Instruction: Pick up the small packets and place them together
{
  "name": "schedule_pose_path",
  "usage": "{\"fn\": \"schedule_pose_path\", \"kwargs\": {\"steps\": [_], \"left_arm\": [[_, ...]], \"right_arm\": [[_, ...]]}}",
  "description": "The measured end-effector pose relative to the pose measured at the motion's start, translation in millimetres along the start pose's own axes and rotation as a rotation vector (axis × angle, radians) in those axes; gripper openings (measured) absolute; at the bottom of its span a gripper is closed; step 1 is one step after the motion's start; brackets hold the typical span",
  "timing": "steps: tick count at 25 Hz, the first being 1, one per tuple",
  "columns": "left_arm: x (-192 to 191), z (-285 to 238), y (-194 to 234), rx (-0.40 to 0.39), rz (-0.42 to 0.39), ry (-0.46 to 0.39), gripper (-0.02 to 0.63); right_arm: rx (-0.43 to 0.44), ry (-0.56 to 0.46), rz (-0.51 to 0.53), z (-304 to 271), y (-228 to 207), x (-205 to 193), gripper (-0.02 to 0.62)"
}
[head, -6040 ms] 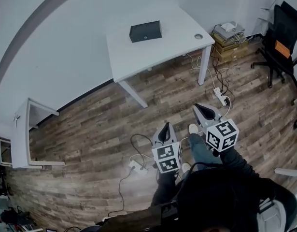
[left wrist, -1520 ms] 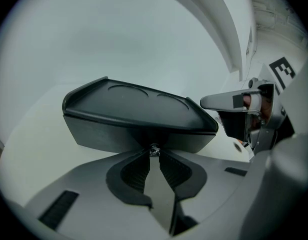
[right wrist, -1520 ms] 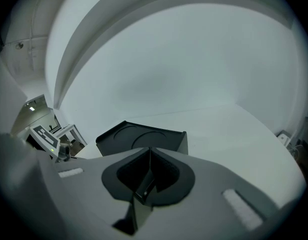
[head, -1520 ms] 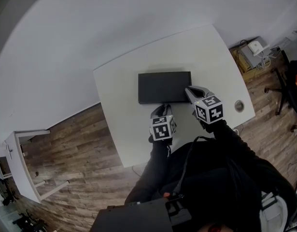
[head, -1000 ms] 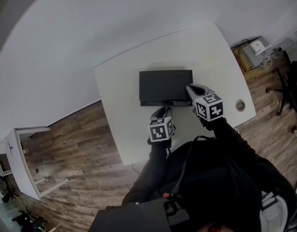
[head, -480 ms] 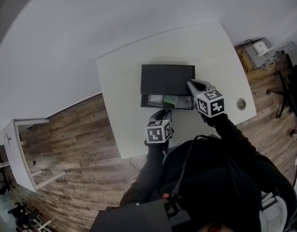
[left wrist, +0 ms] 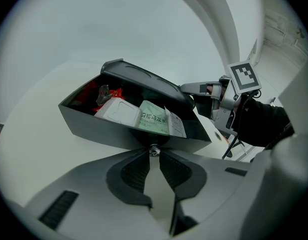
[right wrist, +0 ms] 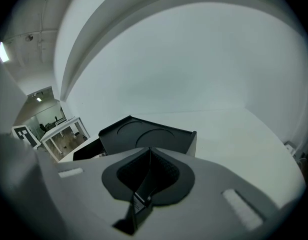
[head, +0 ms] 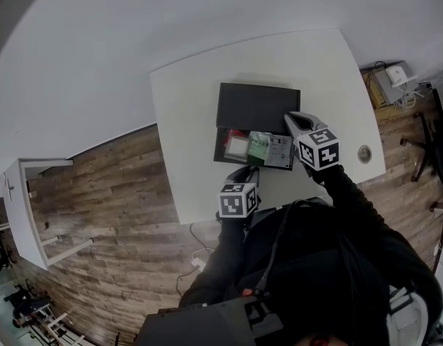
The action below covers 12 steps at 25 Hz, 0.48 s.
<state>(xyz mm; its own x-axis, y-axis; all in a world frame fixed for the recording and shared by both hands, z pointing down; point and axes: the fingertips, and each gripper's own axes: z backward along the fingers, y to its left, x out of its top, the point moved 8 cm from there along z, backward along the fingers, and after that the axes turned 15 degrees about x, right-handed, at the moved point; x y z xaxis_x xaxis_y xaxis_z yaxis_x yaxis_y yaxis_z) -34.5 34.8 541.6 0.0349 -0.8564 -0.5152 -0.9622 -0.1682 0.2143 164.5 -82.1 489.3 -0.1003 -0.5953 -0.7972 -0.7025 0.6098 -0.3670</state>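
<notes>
A black box (head: 258,105) sits on the white table (head: 192,114), its drawer (head: 253,163) pulled out toward me. Several small packets lie in the drawer: a red one (head: 233,135), a white one (left wrist: 113,115) and a green one (left wrist: 155,121). My left gripper (left wrist: 154,152) is shut on the small metal knob (left wrist: 153,148) at the drawer's front; in the head view the left gripper (head: 245,170) sits at the drawer's near edge. My right gripper (head: 290,117) is shut, its tips against the box's right end; the box lid (right wrist: 148,136) lies just past the right gripper (right wrist: 147,152).
A round cable hole (head: 364,152) is in the table near its right edge. Wood floor surrounds the table, with a small white desk (head: 23,197) far left and stacked boxes with cables (head: 395,79) to the right. The table's near edge runs just under my left hand.
The drawer has slid out of the box toward me as the left gripper drew back, and the packets inside have come into sight. The right gripper stayed at the box's right end.
</notes>
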Motion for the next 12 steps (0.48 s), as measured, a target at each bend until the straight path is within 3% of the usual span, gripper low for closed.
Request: {"fn": "schedule_pose_path", "kwargs": {"steps": [12], "left_arm": [[-15,6,4,-0.019,0.018,0.015,0.063]], "right_arm": [[0.002,0.000,-0.002,-2,0,-2,0.006]]}}
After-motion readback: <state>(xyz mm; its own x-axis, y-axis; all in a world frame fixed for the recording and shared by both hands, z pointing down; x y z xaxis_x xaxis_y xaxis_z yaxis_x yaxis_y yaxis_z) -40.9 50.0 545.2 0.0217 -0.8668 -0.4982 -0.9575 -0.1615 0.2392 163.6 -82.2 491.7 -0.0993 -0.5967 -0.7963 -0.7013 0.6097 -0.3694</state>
